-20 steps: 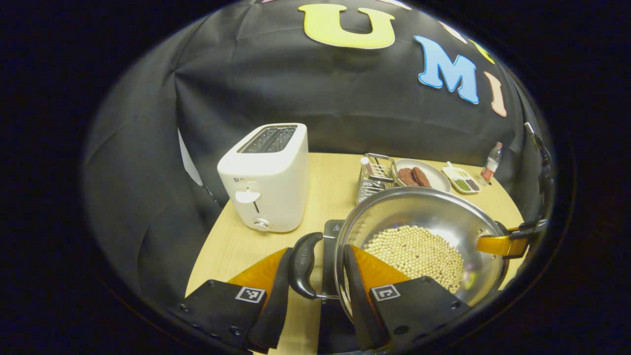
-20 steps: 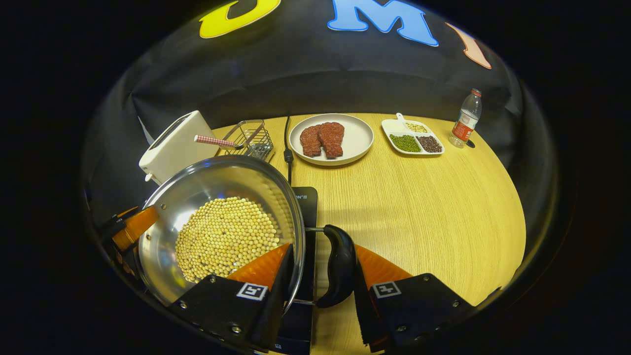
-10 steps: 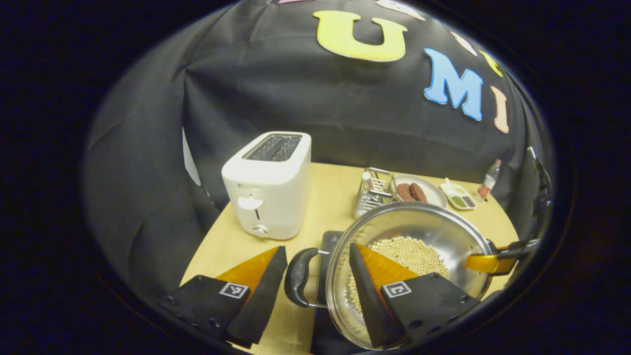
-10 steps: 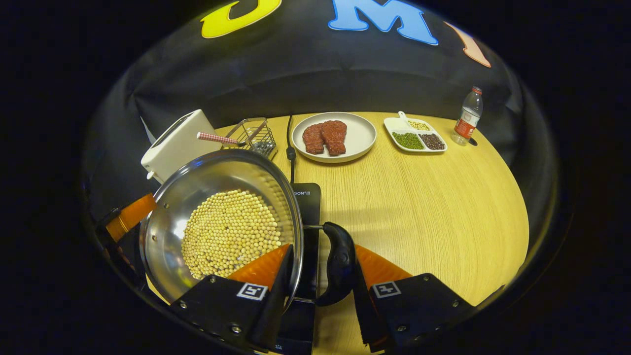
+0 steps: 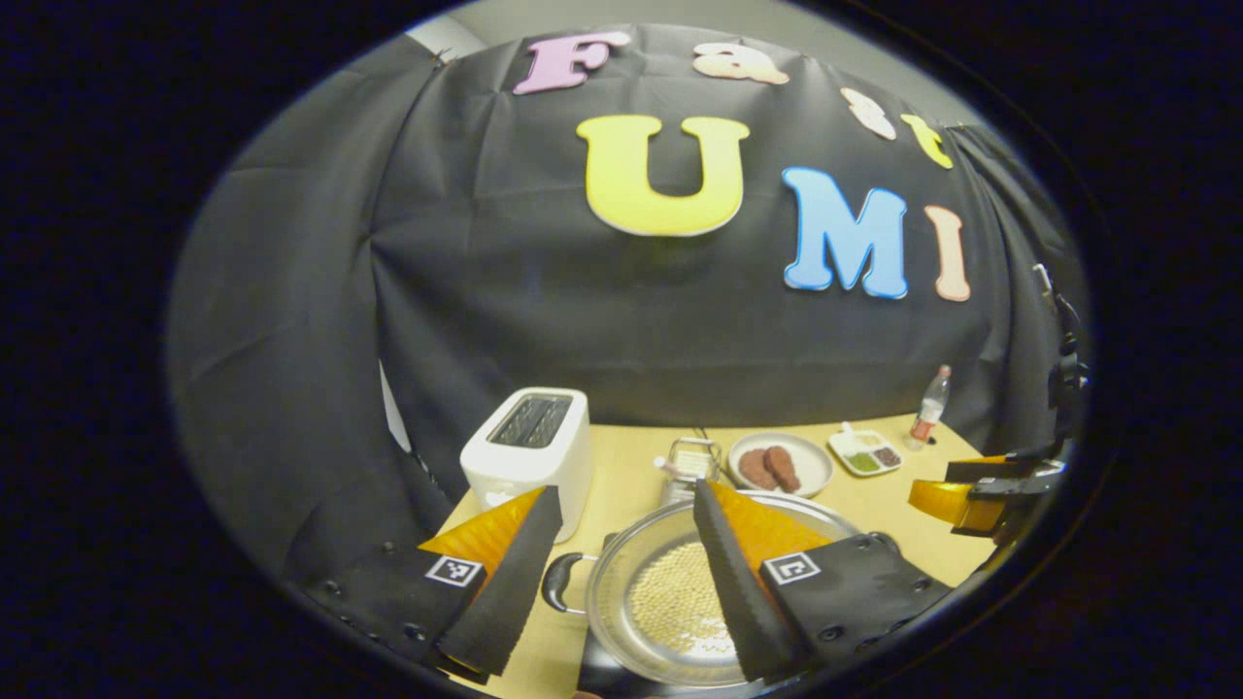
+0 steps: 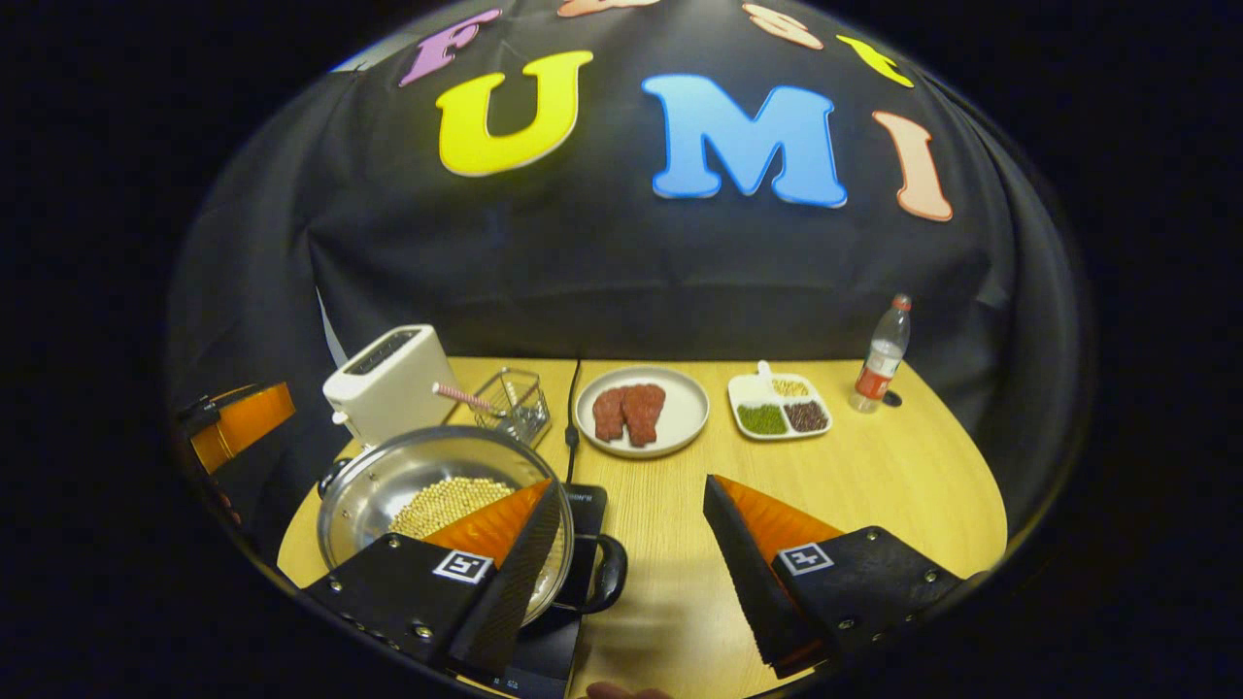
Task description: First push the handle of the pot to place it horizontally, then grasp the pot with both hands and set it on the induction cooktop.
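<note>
A: Both are off now! The left hand-held gripper (image 5: pixel 621 563) and right hand-held gripper (image 6: pixel 631 563) have let go of the handles, spread wide and pulled up.

B: And the stainless pot (image 6: pixel 447 505) of soybeans sits on the induction cooktop (image 6: pixel 583 505). Looks placed. Behind it on the bench (image 6: pixel 874 476): toaster (image 6: pixel 388 383), untouched.

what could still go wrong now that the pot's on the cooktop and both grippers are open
1. The pot seems to overhang the induction cooktop toward the toaster, so it may sit off-centre.
2. The left gripper hangs above the rim; dipping could knock the soybeans.
3. The right gripper straddles the handle and could snag it.
</note>
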The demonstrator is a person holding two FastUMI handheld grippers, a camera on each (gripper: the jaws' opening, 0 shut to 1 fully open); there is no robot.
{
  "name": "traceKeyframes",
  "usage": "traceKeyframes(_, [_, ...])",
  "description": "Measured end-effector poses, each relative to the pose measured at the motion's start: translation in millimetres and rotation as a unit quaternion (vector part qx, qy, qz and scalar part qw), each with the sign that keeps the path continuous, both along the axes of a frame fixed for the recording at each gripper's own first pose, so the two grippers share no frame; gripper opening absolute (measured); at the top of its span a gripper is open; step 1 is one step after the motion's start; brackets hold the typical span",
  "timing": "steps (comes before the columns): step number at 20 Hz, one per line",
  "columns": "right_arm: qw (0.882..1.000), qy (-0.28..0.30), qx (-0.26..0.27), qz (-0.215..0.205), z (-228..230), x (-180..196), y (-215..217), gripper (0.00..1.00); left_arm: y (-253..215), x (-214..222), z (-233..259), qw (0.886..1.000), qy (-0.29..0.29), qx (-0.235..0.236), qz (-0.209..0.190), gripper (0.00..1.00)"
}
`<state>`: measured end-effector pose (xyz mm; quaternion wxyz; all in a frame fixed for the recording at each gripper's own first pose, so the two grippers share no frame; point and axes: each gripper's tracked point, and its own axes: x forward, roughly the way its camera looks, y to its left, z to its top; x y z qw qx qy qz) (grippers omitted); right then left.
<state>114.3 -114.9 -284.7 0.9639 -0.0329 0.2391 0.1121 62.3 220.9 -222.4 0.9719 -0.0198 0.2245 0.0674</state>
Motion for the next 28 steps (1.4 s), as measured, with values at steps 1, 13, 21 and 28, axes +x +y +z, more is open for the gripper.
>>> traceKeyframes(1, [1.000,-0.018,0.004,-0.001,20.3,-2.8,-10.1,0.91,-17.5,1.7,17.6,1.000,-0.019,-0.003,-0.001,0.91])
traceKeyframes(13, [0.982,-0.178,0.028,-0.052,228.4,-49.9,-181.1,0.93,-230.6,-6.2,204.5,0.983,-0.166,-0.050,-0.054,0.96])
traceKeyframes(21, [0.973,-0.220,0.030,-0.069,270.6,-58.1,-240.9,0.93,-274.2,-14.0,235.3,0.983,-0.175,-0.020,-0.059,0.97])
traceKeyframes(28, [0.972,-0.224,0.028,-0.057,274.9,-69.3,-228.3,0.93,-269.5,-17.5,240.6,0.982,-0.178,-0.022,-0.061,0.97])
